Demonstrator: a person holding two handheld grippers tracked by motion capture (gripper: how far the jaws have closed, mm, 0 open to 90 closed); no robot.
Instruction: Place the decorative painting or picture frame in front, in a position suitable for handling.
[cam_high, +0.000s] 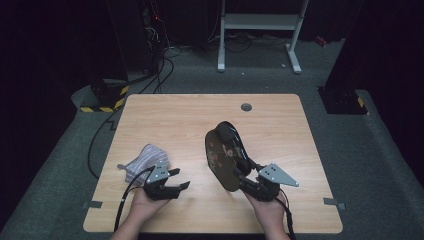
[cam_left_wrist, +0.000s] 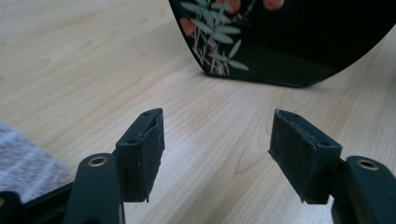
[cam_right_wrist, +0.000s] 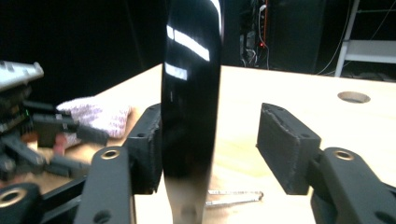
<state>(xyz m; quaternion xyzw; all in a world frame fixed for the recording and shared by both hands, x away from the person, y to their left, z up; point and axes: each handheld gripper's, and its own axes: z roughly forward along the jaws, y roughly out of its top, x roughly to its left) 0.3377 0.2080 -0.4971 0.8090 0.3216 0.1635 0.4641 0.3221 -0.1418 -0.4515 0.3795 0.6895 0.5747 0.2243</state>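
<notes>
A black plate (cam_high: 221, 159) with a painted flower pattern stands on its edge near the middle of the wooden table (cam_high: 175, 115), leaning on a dark stand (cam_high: 239, 145) behind it. My right gripper (cam_high: 244, 180) is at its near rim. In the right gripper view the glossy plate (cam_right_wrist: 191, 116) rises edge-on between the open jaws; it is close against the left pad (cam_right_wrist: 150, 144), and a clear gap separates it from the right pad (cam_right_wrist: 282, 140). My left gripper (cam_high: 181, 185) is open and holds nothing, its jaws (cam_left_wrist: 217, 114) pointing at the plate's (cam_left_wrist: 280, 42) painted face.
A striped grey-white cloth (cam_high: 145, 162) lies crumpled just behind my left gripper, and it shows as a pale cloth (cam_right_wrist: 100, 114) in the right gripper view. A round cable hole (cam_high: 246, 106) sits near the table's far edge. Thin metal bars (cam_right_wrist: 233, 196) lie under the plate.
</notes>
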